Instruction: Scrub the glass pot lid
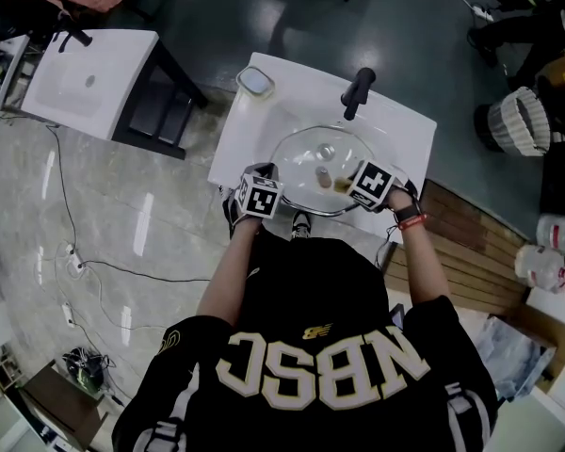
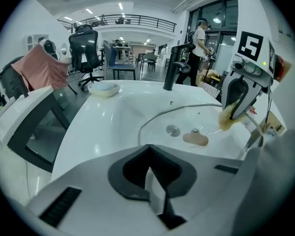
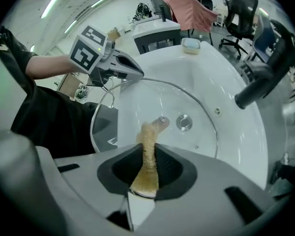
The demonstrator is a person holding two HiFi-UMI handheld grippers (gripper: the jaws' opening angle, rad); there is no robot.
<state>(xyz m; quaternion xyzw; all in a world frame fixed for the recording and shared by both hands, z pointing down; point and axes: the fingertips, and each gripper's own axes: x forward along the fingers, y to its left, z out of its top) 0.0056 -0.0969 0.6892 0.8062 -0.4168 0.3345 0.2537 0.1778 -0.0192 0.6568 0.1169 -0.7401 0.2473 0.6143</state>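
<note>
The left gripper point(image 1: 266, 172) is clamped on the near-left rim of the round clear glass pot lid point(image 1: 301, 158), which lies over the white sink point(image 1: 264, 102). The right gripper point(image 3: 146, 157) grasps a yellow sponge point(image 3: 148, 132) that reaches the lid's centre.

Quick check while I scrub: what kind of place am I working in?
Probably an open-plan office or lab, not a home kitchen: freestanding sink unit, a second one, office chairs, cables across the floor.

Clear glass pot lid point(image 1: 306, 163) over sink point(image 1: 292, 88)

right gripper point(image 3: 146, 167): jaws clamped on sponge point(image 3: 148, 136) | sponge tip against glass pot lid point(image 3: 152, 102) just ahead | left gripper point(image 3: 135, 73) ahead-left at lid rim
</note>
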